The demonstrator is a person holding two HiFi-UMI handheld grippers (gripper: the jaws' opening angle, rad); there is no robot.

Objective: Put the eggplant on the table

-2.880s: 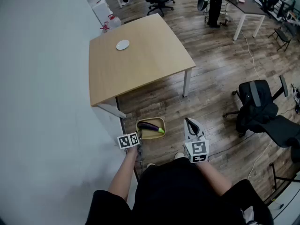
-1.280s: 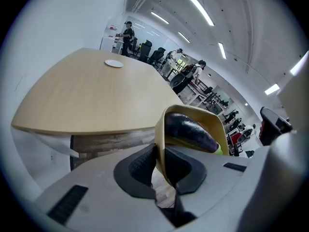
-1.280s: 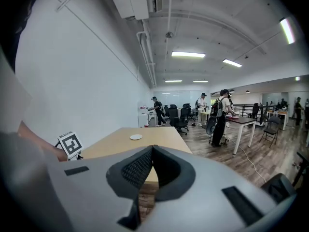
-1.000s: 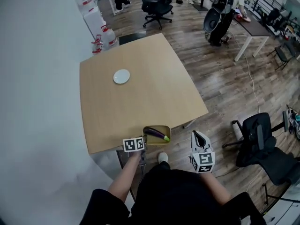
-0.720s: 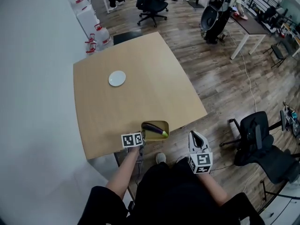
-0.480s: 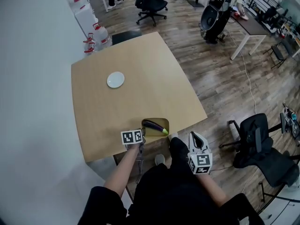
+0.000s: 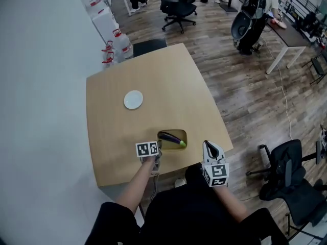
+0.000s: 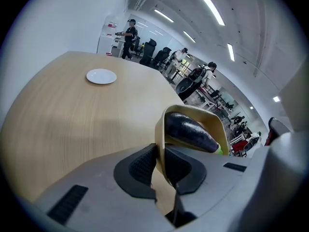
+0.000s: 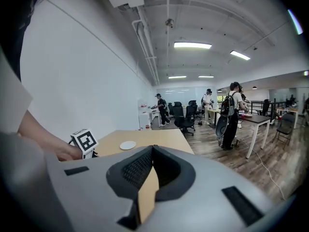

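The left gripper (image 7: 158, 148) is clamped on the rim of a tan tub (image 7: 176, 146), and the dark purple eggplant (image 7: 171, 138) lies inside it, its green stem end toward the right. In the left gripper view the pads pinch the tub's near wall (image 8: 161, 144), with the eggplant (image 8: 188, 132) just beyond them.

About three seconds ago the tub hung over the wooden floor, short of the table; a second ago it was level with the near edge. Now it is over the surface of the table (image 7: 153, 75), just inside the near edge and toward the near right corner. Whether it rests on the wood cannot be told.

The right gripper (image 7: 207, 144), jaws together and holding nothing, has come from over the floor to the near edge. A white plate (image 7: 133, 99) sits toward the left edge.
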